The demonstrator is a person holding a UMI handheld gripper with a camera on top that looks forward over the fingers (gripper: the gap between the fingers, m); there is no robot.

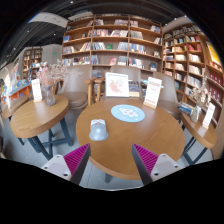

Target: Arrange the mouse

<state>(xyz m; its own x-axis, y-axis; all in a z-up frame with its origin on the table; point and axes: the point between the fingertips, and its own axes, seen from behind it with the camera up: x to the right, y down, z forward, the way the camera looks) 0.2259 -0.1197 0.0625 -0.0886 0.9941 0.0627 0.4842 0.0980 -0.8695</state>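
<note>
Although the task is to arrange the mouse [98, 129], nothing in view suggests the real work has begun: the mouse lies on its own on the round wooden worktop [150, 133], ahead of the tool [111, 160] and a little toward its left finger, well apart from both pads. The tool's fingers are spread wide with nothing between them, so it holds nothing. Beyond the mouse and to the right of it, a round blue mat [127, 113] lies flat on the worktop with nothing on it; I judge this the likely resting place, though the task sentence does not say so. Farther beyond stand two upright sign cards [117, 84], and bookshelves [112, 42] fill the background. What remains, by my reading, is everything: reaching the mouse, closing on it, carrying it and setting it down.
</note>
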